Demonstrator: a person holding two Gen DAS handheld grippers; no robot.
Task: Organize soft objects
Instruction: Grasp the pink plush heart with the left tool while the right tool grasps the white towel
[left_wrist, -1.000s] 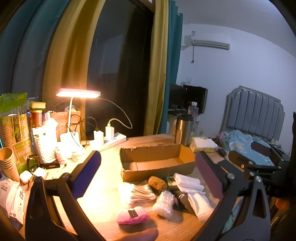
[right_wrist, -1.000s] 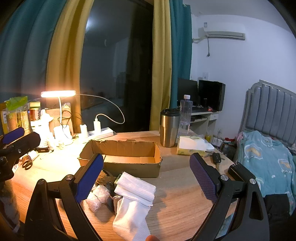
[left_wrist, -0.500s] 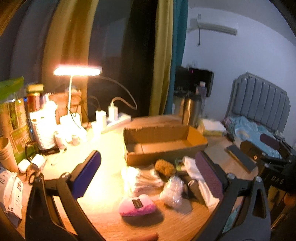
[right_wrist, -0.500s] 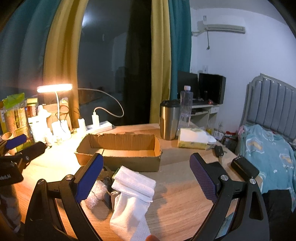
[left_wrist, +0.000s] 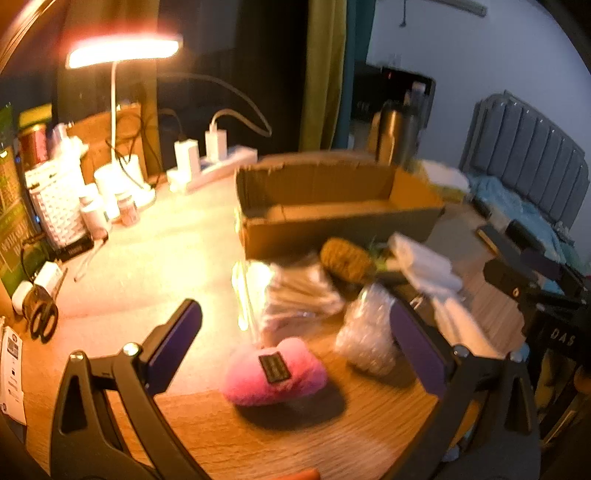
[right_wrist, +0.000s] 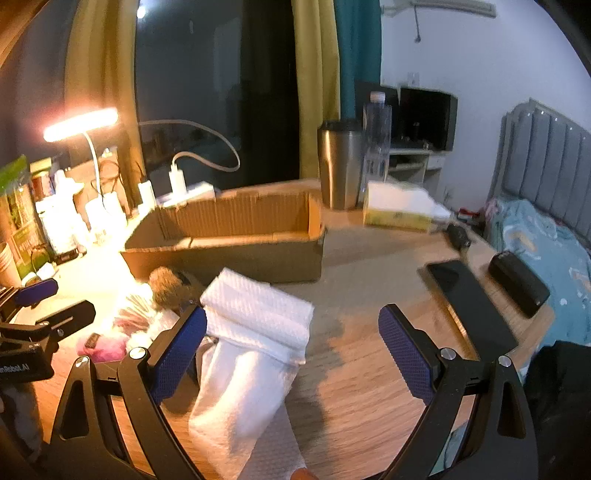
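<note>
**Both grippers lowered over the soft-object pile, nothing held**

Writing: "DAS" reads on the black body of the right gripper (left_wrist: 532, 280) in the left wrist view; "Robot.AI" (partly cut off) reads on the left gripper (right_wrist: 44, 302) in the right wrist view. The dark tag on the pink plush pad (left_wrist: 275, 371) is too blurred to read. The green printed carton (right_wrist: 18, 221) at the desk's left edge has text too small to tell.

Containers: the cardboard box (left_wrist: 332, 210) sits open-topped at desk centre, its interior bare cardboard where visible. A steel tumbler (right_wrist: 340, 162) and a clear bottle (right_wrist: 376, 136) stand behind its right end; a tissue pack (right_wrist: 399, 206) lies just beside them.

Task items, all on the desk (right_wrist: 369, 295) in front of the box: pink plush pad nearest the front edge; crinkled clear bag (left_wrist: 369, 332) just right of it; bundle of cotton swabs (left_wrist: 295, 295) behind; brown scrub sponge (left_wrist: 347, 254) near the box wall; folded white towel (right_wrist: 255, 332) right of the pile.

Change versus 0.5 s ago: both cameras have moved down and closer; the plush pad and the towel fill more of their views. The left view is motion-blurred.

Jaws: left gripper (left_wrist: 295, 354) wide apart, plush pad between them, untouched. Right gripper (right_wrist: 291, 354) wide apart, the towel beside its left pad, not clamped.
</note>
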